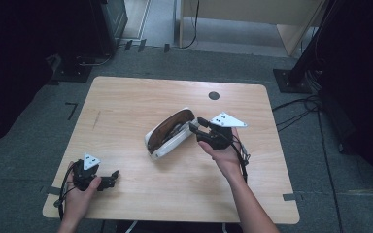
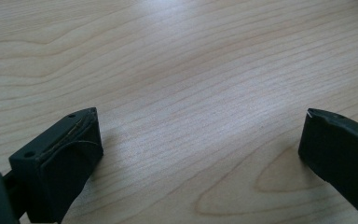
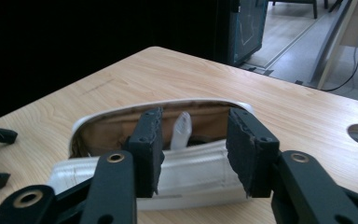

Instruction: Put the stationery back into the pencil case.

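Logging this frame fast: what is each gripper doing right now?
Left gripper: open, holding nothing, over bare table.
Right gripper: jaws partly closed at the white pouch; whether the pads press it cannot be told.

— Table: pale wood-grain top, smooth, faint sheen.
— Case: white, ribbed outside, soft-looking; brown lining inside, matt.
— Left gripper: black, matt; worn, scuffed edges on the pads.
— Right gripper: same matt black, rough-edged pads, brass-coloured metal rivets; grey plate on top in the high view.
— Floor: grey carpet, rough.
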